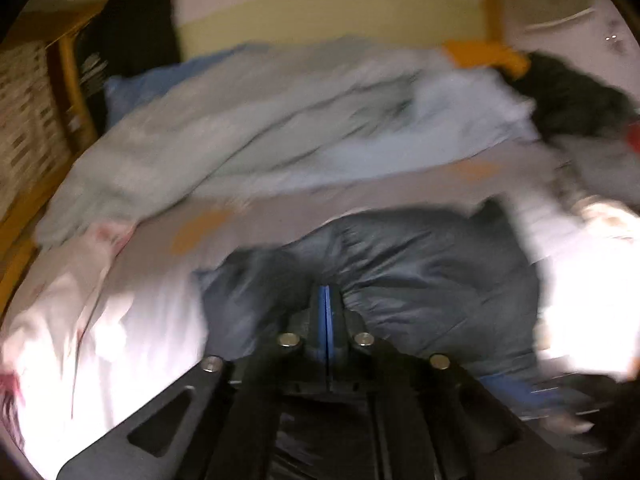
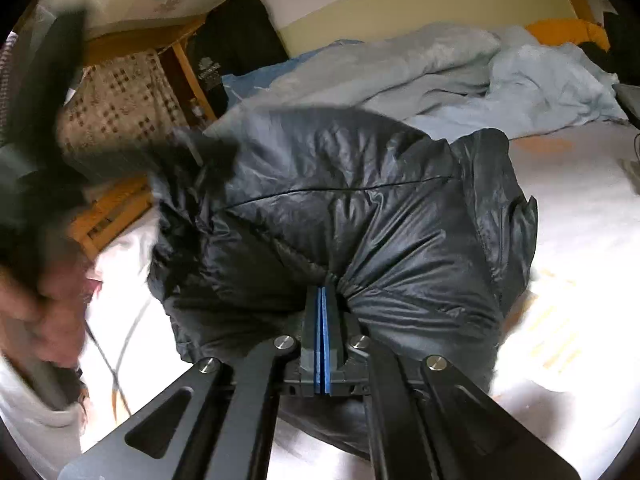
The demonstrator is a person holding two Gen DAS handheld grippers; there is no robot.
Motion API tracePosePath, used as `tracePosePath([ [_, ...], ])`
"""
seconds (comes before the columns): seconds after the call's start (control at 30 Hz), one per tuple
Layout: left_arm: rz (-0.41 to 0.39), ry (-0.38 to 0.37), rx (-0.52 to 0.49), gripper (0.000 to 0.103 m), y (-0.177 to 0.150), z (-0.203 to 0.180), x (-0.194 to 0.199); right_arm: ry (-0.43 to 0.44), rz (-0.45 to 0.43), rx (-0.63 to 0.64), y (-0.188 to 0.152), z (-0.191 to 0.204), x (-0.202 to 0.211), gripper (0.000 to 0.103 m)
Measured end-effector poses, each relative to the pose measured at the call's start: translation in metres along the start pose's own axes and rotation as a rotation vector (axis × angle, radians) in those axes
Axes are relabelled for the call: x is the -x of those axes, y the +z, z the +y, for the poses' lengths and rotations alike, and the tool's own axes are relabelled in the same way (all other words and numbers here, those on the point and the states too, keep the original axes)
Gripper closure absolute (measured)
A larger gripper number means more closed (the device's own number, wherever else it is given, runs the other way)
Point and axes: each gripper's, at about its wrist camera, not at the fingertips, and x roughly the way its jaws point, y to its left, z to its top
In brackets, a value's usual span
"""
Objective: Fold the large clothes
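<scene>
A dark puffy quilted jacket (image 2: 360, 208) lies bunched on the white bed sheet (image 2: 580, 220). In the right wrist view my right gripper (image 2: 324, 292) is shut, its blue pads pinching a puckered fold at the jacket's near edge. In the blurred left wrist view my left gripper (image 1: 326, 296) is shut on another fold of the same jacket (image 1: 420, 272). A person's hand (image 2: 48, 312) shows as a blur at the left edge of the right wrist view, holding a dark blurred tool.
A crumpled light blue duvet (image 2: 460, 76) fills the far half of the bed. Beyond it lie an orange cloth (image 2: 568, 30) and dark clothes (image 1: 572, 96). A wooden bed frame (image 2: 116, 208) and a checked cloth (image 2: 120, 108) stand at the left.
</scene>
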Motion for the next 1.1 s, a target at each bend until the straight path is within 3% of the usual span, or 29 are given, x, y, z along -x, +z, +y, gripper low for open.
tracePosePath([
  [0.1, -0.003, 0.065, 0.087, 0.102, -0.019, 0.024, -0.022, -0.094, -0.079, 0.024, 0.001, -0.008, 0.021, 0.101],
  [0.2, 0.021, 0.096, 0.101, 0.102, -0.030, 0.032, -0.039, -0.193, -0.121, 0.030, 0.010, -0.016, 0.024, 0.101],
  [0.4, 0.050, 0.026, 0.163, 0.102, -0.049, 0.051, -0.055, -0.083, -0.044, 0.014, 0.043, -0.024, -0.005, 0.101],
  [0.53, 0.111, -0.070, 0.252, 0.102, -0.060, 0.068, -0.068, -0.172, 0.125, -0.001, 0.052, -0.020, -0.057, 0.102],
  [0.63, 0.126, -0.110, 0.276, 0.101, -0.065, 0.072, -0.073, -0.186, 0.186, -0.011, 0.046, -0.023, -0.074, 0.102],
  [0.8, 0.087, -0.055, 0.269, 0.100, -0.079, 0.061, -0.083, -0.163, 0.213, -0.038, 0.032, -0.037, -0.092, 0.103],
  [0.93, 0.088, -0.057, 0.288, 0.100, -0.079, 0.064, -0.081, -0.220, 0.221, 0.053, 0.025, -0.026, -0.100, 0.103],
  [1.0, 0.062, -0.037, 0.287, 0.100, -0.079, 0.062, -0.067, -0.245, 0.231, 0.084, 0.028, -0.019, -0.094, 0.103],
  [1.1, -0.052, -0.035, 0.338, 0.101, -0.083, 0.064, -0.022, -0.236, 0.223, 0.058, 0.034, -0.017, -0.063, 0.103],
])
